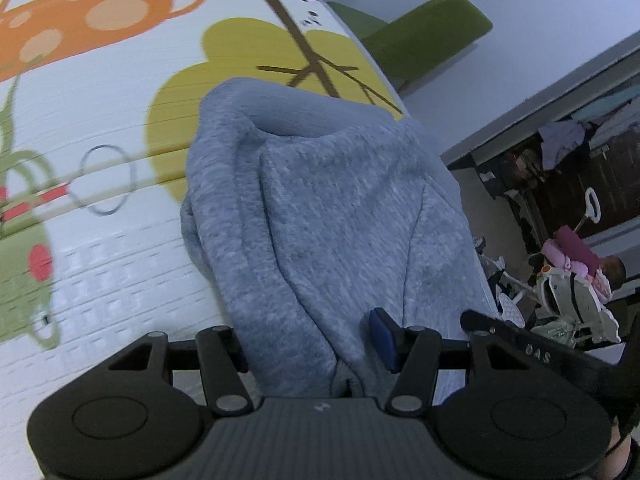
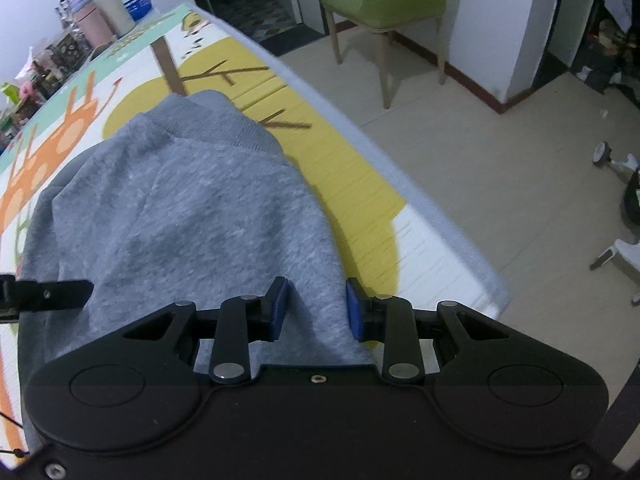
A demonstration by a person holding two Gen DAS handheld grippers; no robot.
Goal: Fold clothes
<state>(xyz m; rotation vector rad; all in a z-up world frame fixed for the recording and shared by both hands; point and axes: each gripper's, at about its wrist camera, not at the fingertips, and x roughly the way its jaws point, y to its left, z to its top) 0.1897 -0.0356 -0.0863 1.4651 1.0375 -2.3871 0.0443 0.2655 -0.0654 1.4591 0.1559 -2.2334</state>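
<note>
While you are folding: both tools are sharing one edge, so the cloth is travelling level.
Left tool (image 1: 312, 344): clenching a thick bunch of the grey sweatshirt (image 1: 320, 208).
Right tool (image 2: 316, 308): gripping the sweatshirt's near edge.
Sweatshirt: draping from your tools onto the patterned surface (image 2: 360, 184), near its edge.

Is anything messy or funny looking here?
Yes. The grey sweatshirt is bunched and humped, not flat, on the cartoon play mat. Both grippers, left and right, pinch its near edge.
</note>
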